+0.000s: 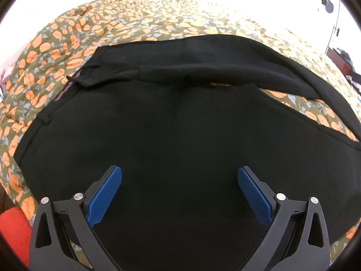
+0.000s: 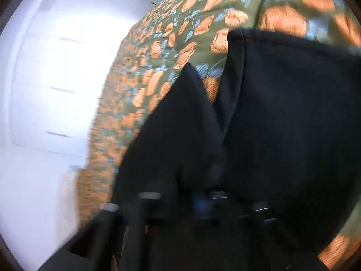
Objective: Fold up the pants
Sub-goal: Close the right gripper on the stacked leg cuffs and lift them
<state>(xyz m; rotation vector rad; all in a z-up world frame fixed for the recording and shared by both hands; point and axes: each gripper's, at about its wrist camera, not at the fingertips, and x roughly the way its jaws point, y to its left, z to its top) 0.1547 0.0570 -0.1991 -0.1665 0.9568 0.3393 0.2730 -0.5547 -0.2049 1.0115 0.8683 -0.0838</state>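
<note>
We see the black pants (image 1: pixel 176 122) spread on a bed, over a green bedspread (image 1: pixel 74 36) printed with orange flowers; the cloth is matte and smooth, with a striped waistband lining showing at one edge. The left gripper (image 1: pixel 179 174) hangs just above the pants, jaws wide apart with nothing between its ribbed blue pads (image 1: pixel 106 194). The right gripper (image 2: pixel 203 201), blurred, has its jaws together, seemingly clamped on a fold of the pants (image 2: pixel 282 117).
</note>
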